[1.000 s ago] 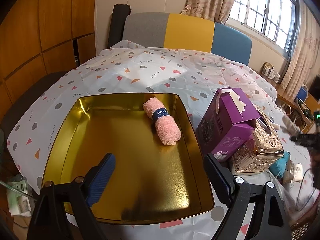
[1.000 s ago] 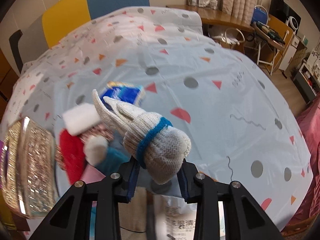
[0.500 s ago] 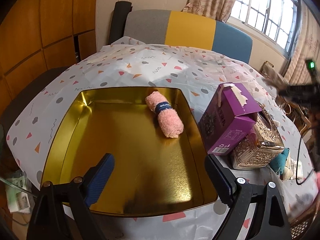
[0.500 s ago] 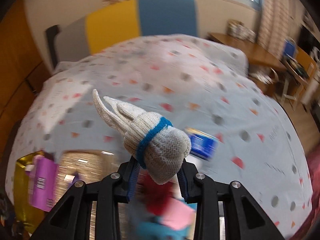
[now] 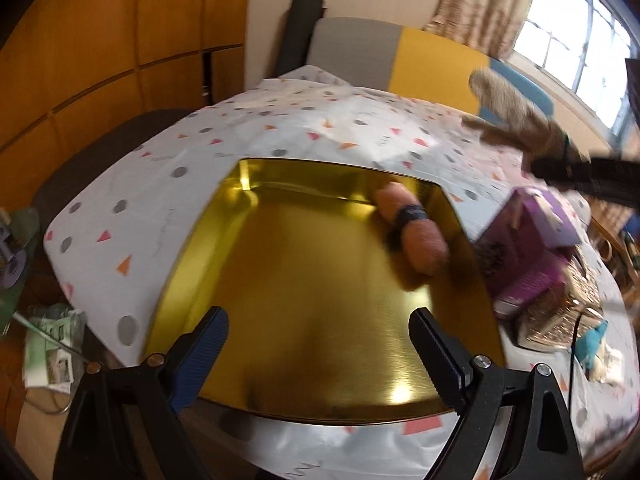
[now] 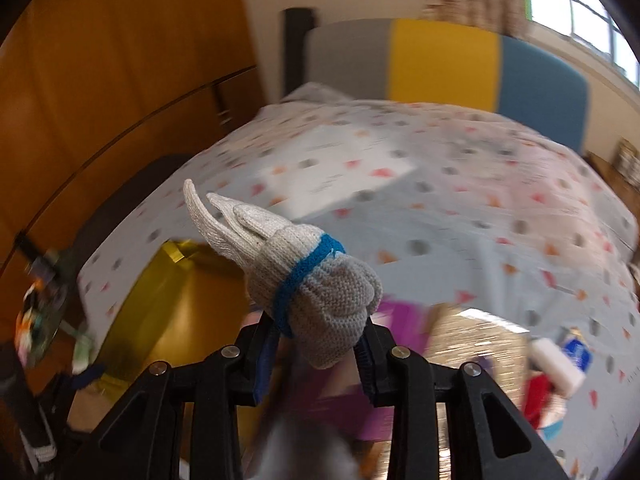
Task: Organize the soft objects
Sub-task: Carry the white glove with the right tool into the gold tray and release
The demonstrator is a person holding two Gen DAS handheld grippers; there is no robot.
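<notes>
Right wrist view shows your right gripper [image 6: 316, 344] clamped on a rolled white knit glove [image 6: 304, 264] with a blue band, carried in the air above the patterned tablecloth [image 6: 460, 200]. Your left gripper [image 5: 318, 354] stands wide apart with nothing between its fingers, over the gold tin tray [image 5: 312, 320]. A pink rolled towel [image 5: 412, 232] lies inside the tray along its right wall, beside a purple box [image 5: 528, 252].
</notes>
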